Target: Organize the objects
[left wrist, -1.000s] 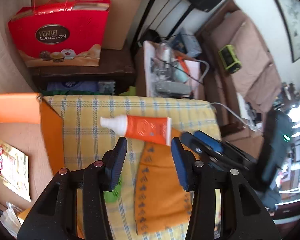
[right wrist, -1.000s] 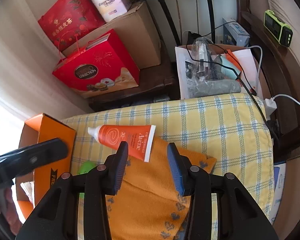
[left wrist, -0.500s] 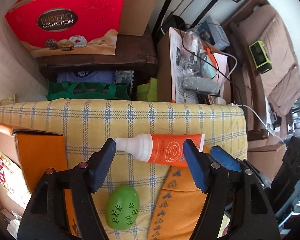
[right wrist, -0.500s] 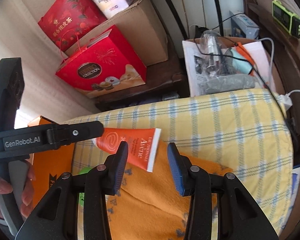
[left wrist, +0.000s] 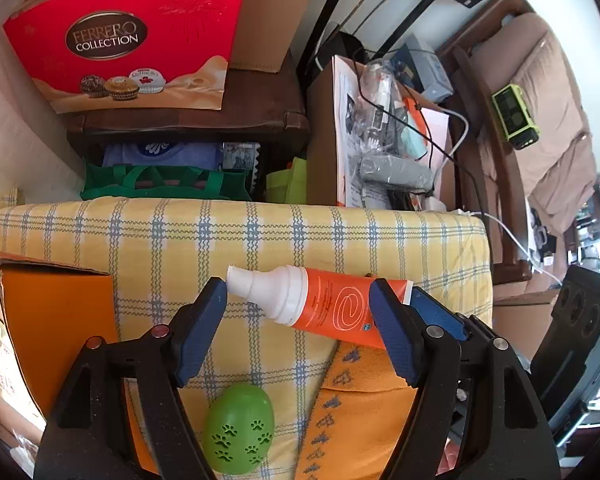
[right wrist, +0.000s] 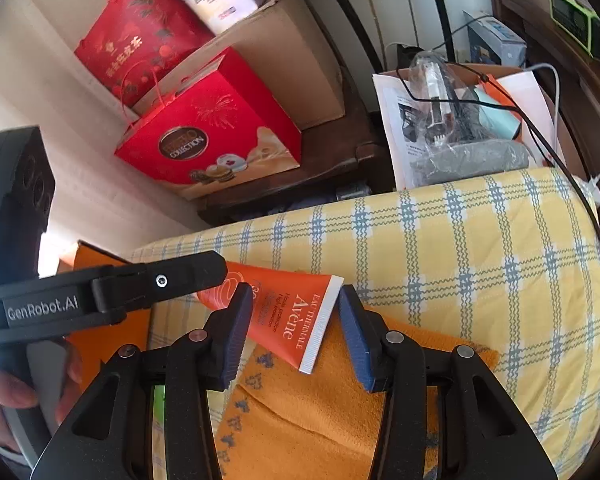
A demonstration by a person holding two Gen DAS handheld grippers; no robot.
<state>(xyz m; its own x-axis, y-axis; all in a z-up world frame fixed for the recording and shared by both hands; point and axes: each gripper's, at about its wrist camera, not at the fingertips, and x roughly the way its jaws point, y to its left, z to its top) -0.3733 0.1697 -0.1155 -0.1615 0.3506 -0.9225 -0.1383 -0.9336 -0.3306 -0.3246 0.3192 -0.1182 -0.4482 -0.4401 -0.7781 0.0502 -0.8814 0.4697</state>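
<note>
An orange tube [left wrist: 332,308] with a white cap lies on the yellow plaid cushion [left wrist: 260,232], half on an orange cloth [left wrist: 360,412]. My left gripper [left wrist: 298,292] points down over the tube lengthwise. Its jaws are opening, with the cap by one fingertip and the crimped end behind the other. My right gripper [right wrist: 296,296] is open around the crimped end of the tube [right wrist: 288,320], and its pads stand off it. The left gripper's finger [right wrist: 160,280] hides the cap there. A green egg-shaped thing [left wrist: 238,428] with paw prints lies nearer.
An orange box [left wrist: 56,312] stands at the cushion's left edge. Behind the cushion are a red Ferrero bag [left wrist: 120,40] on a dark shelf and a cardboard box [left wrist: 320,140] of papers and cables. A hand [right wrist: 4,392] holds the left gripper.
My left gripper came down over the tube and its jaws spread wider; the green egg came into view. The left gripper's finger entered the right wrist view, over the cap.
</note>
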